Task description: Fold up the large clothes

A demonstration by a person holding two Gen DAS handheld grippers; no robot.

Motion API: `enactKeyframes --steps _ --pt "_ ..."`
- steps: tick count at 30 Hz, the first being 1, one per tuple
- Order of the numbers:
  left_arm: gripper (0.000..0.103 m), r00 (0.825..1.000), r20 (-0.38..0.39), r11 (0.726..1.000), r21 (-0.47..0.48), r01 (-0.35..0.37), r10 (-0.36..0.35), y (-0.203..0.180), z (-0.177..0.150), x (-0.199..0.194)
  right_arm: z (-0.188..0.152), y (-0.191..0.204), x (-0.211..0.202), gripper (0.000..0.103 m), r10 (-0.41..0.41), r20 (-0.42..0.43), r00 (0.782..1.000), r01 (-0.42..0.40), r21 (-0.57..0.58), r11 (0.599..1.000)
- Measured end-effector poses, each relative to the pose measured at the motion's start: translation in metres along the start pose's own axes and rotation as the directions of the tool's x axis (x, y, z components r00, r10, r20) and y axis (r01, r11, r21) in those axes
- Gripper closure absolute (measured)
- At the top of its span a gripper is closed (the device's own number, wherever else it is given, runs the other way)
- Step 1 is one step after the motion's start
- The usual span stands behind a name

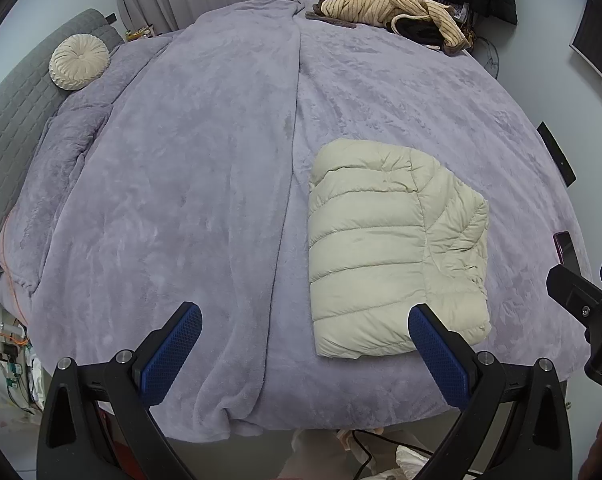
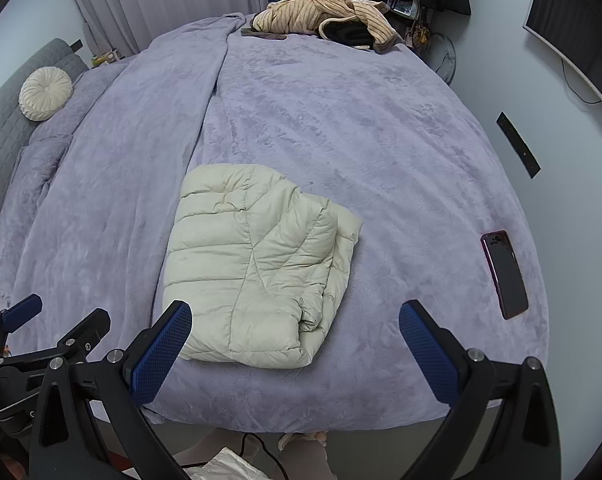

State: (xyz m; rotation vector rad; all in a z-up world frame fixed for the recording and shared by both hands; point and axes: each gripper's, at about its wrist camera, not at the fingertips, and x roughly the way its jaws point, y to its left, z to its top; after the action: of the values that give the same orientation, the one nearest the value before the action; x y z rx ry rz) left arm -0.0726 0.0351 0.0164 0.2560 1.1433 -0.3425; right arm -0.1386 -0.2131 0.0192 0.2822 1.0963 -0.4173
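Puffer jacket [image 1: 393, 248] lies folded on the bed [image 1: 181, 184]; both tongs hang empty above the near edge.

Jacket: cream, quilted, in a compact squarish bundle on the lilac blanket, near the foot edge, right of the long blanket seam. Sleeve tucked in along its right side; layers stacked, no loose hem trailing. Fold looks finished or nearly so; at most a squaring-up or a press flat remains. A heap of striped tan clothing [image 1: 393, 8] sits at the far edge, unfolded, possibly next in line. Left tongs [image 1: 305, 344]: spread wide, nothing between the blue pads, right pad overlapping the jacket's near corner in view, contact not certain. Right tongs [image 2: 295, 340]: spread wide too, empty, hovering over the jacket's near edge. A dark phone [image 2: 504, 274] lies well right of the jacket.
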Motion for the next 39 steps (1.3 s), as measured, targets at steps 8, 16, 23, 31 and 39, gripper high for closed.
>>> enactKeyframes --steps 8,16,23,31,39 --pt "0.000 1.000 0.030 1.000 -0.005 0.003 -0.003 0.0028 0.0006 -0.0080 0.0017 -0.0014 0.0004 0.000 -0.004 0.001 1.000 0.004 0.001 1.000" --pt "0.000 0.999 0.034 1.000 -0.006 0.004 -0.004 0.0029 0.0002 -0.0093 0.0013 -0.0011 0.0002 0.000 -0.005 0.001 1.000 0.005 -0.001 1.000" --pt "0.000 0.999 0.034 1.000 -0.004 0.004 -0.004 0.0035 0.0001 -0.0098 0.0018 -0.0016 0.0003 0.000 -0.004 0.002 1.000 0.004 -0.002 1.000" --pt "0.000 0.999 0.034 1.000 -0.003 0.004 -0.004 0.0037 -0.0001 -0.0103 0.0006 -0.0016 -0.0002 0.000 -0.005 0.002 1.000 0.005 -0.001 1.000" --pt "0.000 0.999 0.034 1.000 -0.005 0.003 -0.003 0.0035 -0.0004 -0.0104 0.0003 -0.0017 -0.0002 0.000 -0.004 0.001 1.000 0.004 -0.001 1.000"
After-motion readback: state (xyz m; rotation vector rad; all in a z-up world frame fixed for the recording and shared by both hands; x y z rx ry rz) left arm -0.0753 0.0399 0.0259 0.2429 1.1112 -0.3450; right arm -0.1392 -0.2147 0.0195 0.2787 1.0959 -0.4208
